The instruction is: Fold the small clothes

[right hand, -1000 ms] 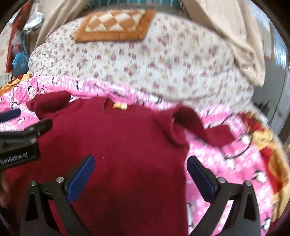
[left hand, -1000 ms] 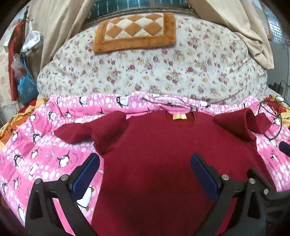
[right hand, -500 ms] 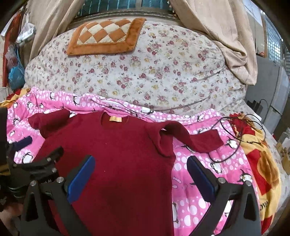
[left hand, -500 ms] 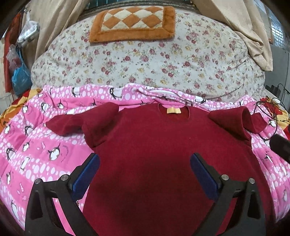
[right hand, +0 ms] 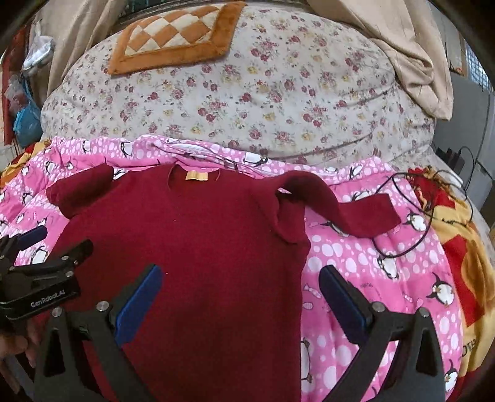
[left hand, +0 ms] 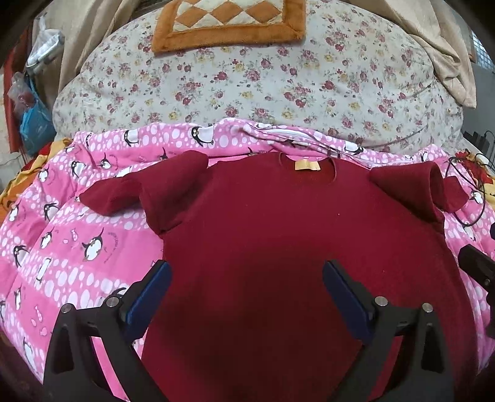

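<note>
A small dark red sweater [left hand: 278, 235] [right hand: 198, 247] lies flat on a pink penguin blanket [left hand: 62, 241] [right hand: 365, 272], collar and yellow label [left hand: 307, 165] at the far side. Both sleeves are bunched at the shoulders; the right one [right hand: 346, 207] trails onto the blanket. My left gripper [left hand: 246, 287] hovers open over the sweater's body, nothing between its blue pads. My right gripper [right hand: 239, 290] is open above the sweater's right edge, empty. The left gripper also shows at the left edge of the right wrist view.
A big floral quilt bundle [left hand: 263, 80] [right hand: 247, 92] with an orange checkered mat [left hand: 229, 21] rises behind the blanket. A black cable [right hand: 411, 222] loops on the blanket at right, beside a yellow and red blanket [right hand: 464, 263]. Bags [left hand: 34, 120] hang at far left.
Both grippers have drawn back and steadied, so the sweater sits a little farther off in each view. The sweater itself has not moved, and both grippers stay open.
</note>
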Action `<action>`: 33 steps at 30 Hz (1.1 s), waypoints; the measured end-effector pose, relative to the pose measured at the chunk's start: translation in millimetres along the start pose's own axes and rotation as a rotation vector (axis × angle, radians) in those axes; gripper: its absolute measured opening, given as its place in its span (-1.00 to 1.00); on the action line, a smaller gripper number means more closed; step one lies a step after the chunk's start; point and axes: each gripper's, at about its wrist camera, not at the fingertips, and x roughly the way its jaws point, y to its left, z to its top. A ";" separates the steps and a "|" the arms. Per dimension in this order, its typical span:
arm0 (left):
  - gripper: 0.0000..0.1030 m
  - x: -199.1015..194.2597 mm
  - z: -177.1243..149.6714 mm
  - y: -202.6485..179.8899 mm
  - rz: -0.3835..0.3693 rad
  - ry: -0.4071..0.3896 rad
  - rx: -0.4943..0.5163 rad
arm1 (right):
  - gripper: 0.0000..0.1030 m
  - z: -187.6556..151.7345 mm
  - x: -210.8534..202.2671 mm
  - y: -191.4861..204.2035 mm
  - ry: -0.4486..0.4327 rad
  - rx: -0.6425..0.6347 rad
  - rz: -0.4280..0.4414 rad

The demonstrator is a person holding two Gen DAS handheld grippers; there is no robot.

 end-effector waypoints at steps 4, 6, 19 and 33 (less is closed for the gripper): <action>0.74 -5.3 2.8 -0.9 -0.008 -0.009 0.009 | 0.99 -1.6 -0.1 2.0 0.005 -0.016 -0.025; 0.74 -8.5 4.9 -0.8 -0.014 -0.017 0.009 | 0.99 -0.7 0.3 0.4 0.008 -0.004 -0.023; 0.74 -15.0 9.1 -1.6 -0.006 -0.026 0.014 | 0.99 -2.6 1.6 2.2 0.014 0.000 -0.011; 0.74 -4.0 3.0 1.2 -0.012 0.005 0.015 | 0.99 -4.1 2.1 3.7 0.013 -0.003 -0.015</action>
